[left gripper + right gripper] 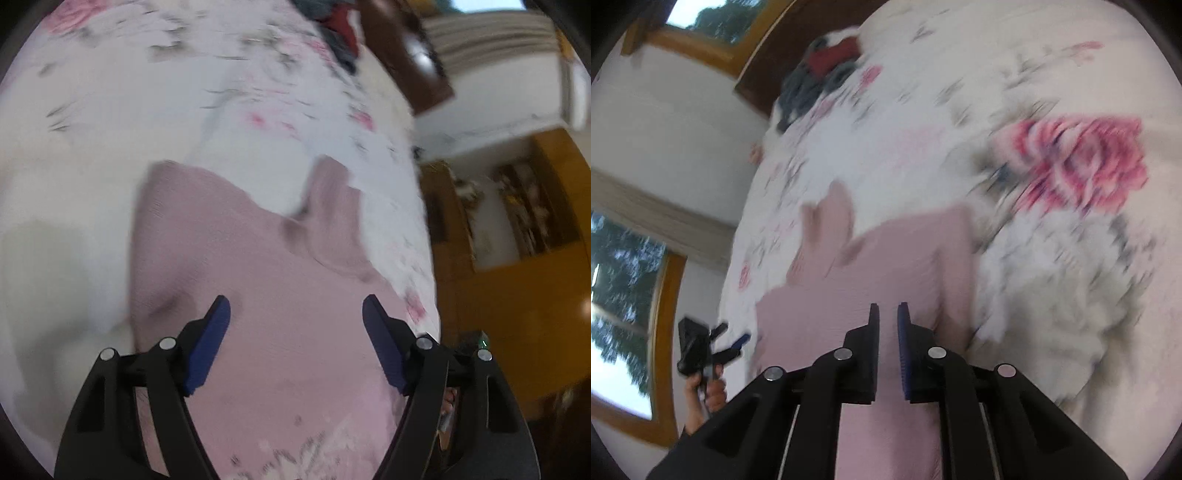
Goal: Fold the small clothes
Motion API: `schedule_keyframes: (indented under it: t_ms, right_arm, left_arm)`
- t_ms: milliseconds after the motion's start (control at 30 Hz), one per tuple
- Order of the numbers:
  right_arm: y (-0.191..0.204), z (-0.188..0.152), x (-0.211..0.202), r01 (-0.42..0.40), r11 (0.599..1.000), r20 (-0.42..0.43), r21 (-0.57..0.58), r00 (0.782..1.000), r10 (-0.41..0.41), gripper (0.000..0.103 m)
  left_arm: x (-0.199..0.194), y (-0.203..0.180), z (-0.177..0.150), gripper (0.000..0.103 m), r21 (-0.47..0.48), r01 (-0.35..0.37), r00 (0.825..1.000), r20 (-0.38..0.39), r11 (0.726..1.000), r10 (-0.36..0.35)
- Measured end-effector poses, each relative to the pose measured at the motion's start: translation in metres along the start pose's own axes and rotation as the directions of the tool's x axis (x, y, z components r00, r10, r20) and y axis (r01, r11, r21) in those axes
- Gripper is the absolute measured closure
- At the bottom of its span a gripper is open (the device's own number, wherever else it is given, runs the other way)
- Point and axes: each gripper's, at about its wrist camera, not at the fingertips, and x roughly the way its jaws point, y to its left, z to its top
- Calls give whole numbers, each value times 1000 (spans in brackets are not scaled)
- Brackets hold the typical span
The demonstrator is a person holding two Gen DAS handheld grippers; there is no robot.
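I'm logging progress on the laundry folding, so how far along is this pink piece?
Done: the pink garment lies spread on the floral bedspread, no completed fold visible. In hand: the right gripper is nearly closed over the garment; a pinch can't be confirmed. The left gripper hovers open above it. Left: all the folds, plus the dark pile of clothes near the headboard.

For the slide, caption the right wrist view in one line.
Right gripper, nearly shut, over a pink garment on a floral bedsheet, clothes pile beyond.
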Motion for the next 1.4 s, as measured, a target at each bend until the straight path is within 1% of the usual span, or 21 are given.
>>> schedule_keyframes:
  t_ms: [67, 133, 200, 233, 267, 333, 400, 467, 500, 533, 567, 600, 667, 767, 867, 967, 1000, 1100, 1267, 1333, 1400]
  right_arm:
    - [-2, -10, 16, 25, 1000, -61, -13, 998, -26, 92]
    - [-15, -19, 31, 69, 998, -99, 0, 993, -69, 103]
    - [-23, -21, 33, 62, 998, -102, 16, 993, -60, 103]
    - [-22, -20, 32, 53, 998, -103, 29, 993, -50, 103]
    - [-20, -18, 28, 37, 999, -97, 32, 995, -34, 100]
    - [-7, -11, 17, 7, 1000, -59, -9, 998, -7, 98]
    - [-8, -2, 15, 1, 1000, -38, 2, 999, -1, 98]
    - [-19, 9, 22, 36, 999, -40, 39, 999, -34, 93]
    - [-30, 15, 35, 107, 993, -100, 49, 990, -101, 101]
    - [-31, 17, 41, 130, 991, -125, 45, 984, -123, 103]
    - [-29, 21, 42, 136, 990, -130, 36, 983, -131, 103]
    - [-20, 28, 39, 130, 991, -118, 16, 985, -127, 96]
    - [1, 49, 33, 69, 998, -69, -8, 995, -69, 92]
    - [25, 83, 49, 11, 1000, -47, -23, 999, -12, 87]
    - [45, 116, 91, -12, 999, -67, -31, 998, 10, 85]
    - [56, 135, 128, -18, 999, -91, -32, 996, 15, 84]
    - [64, 144, 145, -19, 999, -100, -44, 995, 14, 82]
    - [74, 150, 174, -14, 997, -120, -81, 993, 4, 73]
    - [73, 161, 205, 16, 992, -128, -125, 991, -32, 72]
    - [72, 167, 215, 22, 991, -127, -131, 991, -39, 72]
    - [72, 170, 219, 17, 991, -126, -133, 991, -34, 72]
  left_arm:
    - [8, 7, -8, 29, -2, -31, 999, -34, 1000, 31]
    - [19, 25, -14, 32, -20, -115, 992, -64, 993, 113]
    - [23, 41, -19, 38, -44, -110, 992, -74, 993, 106]
    - [20, 43, -17, 38, -57, -101, 993, -69, 993, 97]
    - [16, 42, -16, 36, -75, -82, 995, -60, 994, 78]
    - [8, 35, -14, 31, -53, -44, 998, -35, 998, 42]
    - [7, 36, -13, 30, -26, -73, 997, -34, 997, 72]
    - [14, 45, -7, 34, -52, -101, 993, -65, 994, 98]
    - [15, 44, -3, 34, -57, -107, 992, -68, 993, 103]
    - [12, 29, 8, 34, -12, -130, 990, -54, 991, 129]
    - [11, 23, 13, 34, 6, -129, 991, -42, 992, 129]
    - [12, 11, 24, 34, 25, -115, 993, -26, 993, 115]
    - [16, -5, 46, 34, 65, -97, 995, 0, 993, 98]
    - [39, -32, 81, 33, 128, -80, 997, 25, 989, 77]
    - [75, -53, 108, 34, 185, -62, 998, 23, 981, 59]
    - [120, -60, 129, 41, 211, -53, 998, -17, 976, 58]
    - [130, -60, 132, 42, 218, -60, 997, -26, 974, 68]
    - [158, -58, 141, 43, 240, -75, 995, -47, 968, 88]
    - [191, -53, 150, 43, 272, -65, 992, -83, 960, 90]
    - [199, -50, 153, 45, 281, -66, 992, -88, 958, 94]
    - [200, -46, 155, 54, 277, -51, 994, -82, 960, 76]
